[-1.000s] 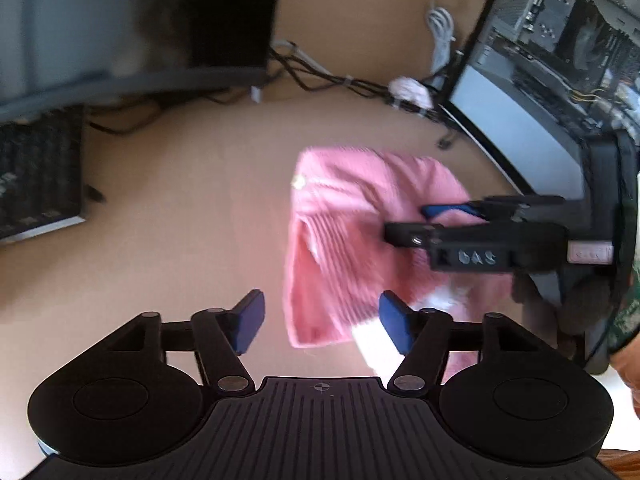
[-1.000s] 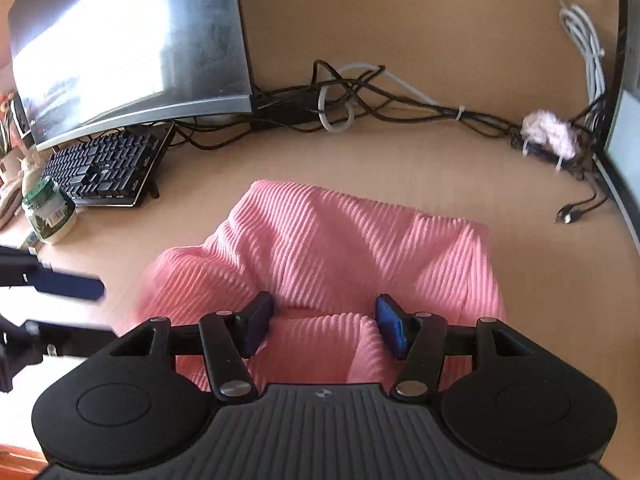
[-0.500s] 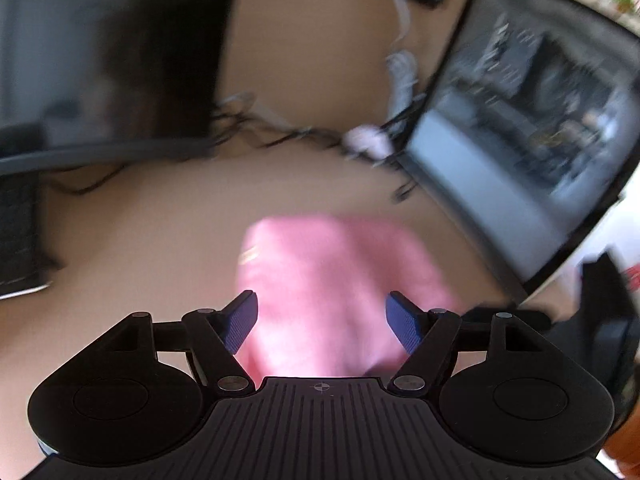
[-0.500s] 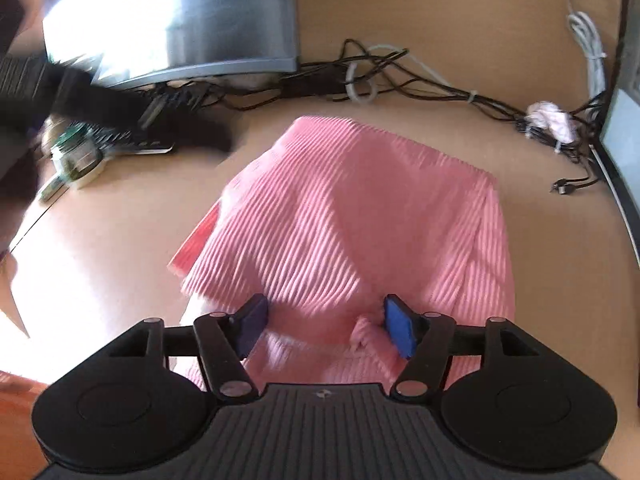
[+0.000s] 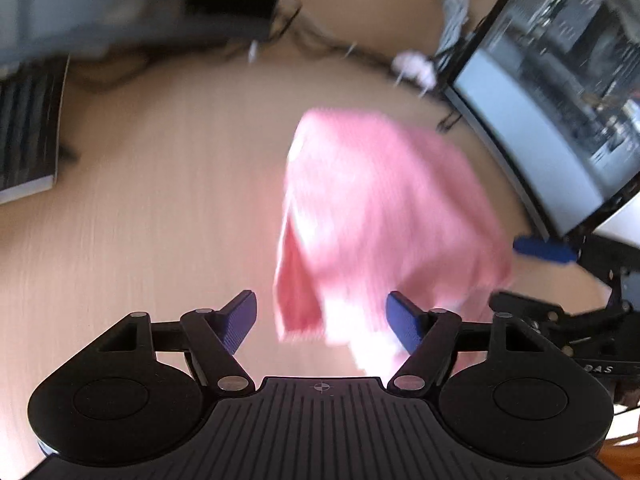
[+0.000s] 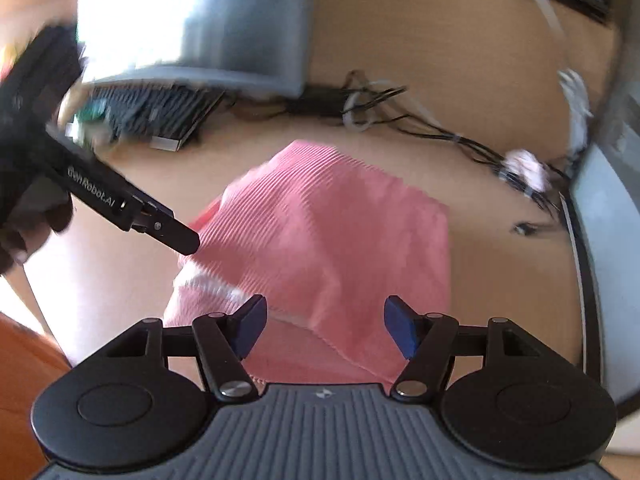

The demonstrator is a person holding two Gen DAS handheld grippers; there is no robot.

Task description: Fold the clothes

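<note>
pink garment [image 5: 384,216]: motion-blurred in the left wrist view — folds and edges unreadable
keyboard [image 5: 24,136]: cut off by the left edge, smeared
right monitor [image 5: 560,92]: ran past the frame edge — screen content too blurred

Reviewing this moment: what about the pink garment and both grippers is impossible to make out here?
- pink garment, near hem: right wrist view, hidden behind the right gripper.
- Garment type and fold count: left wrist view, motion blur smears the cloth.
- left gripper: whether it touches the cloth is unclear from blur.
- Keyboard keys: blurred, partly hidden under the monitor.
</note>
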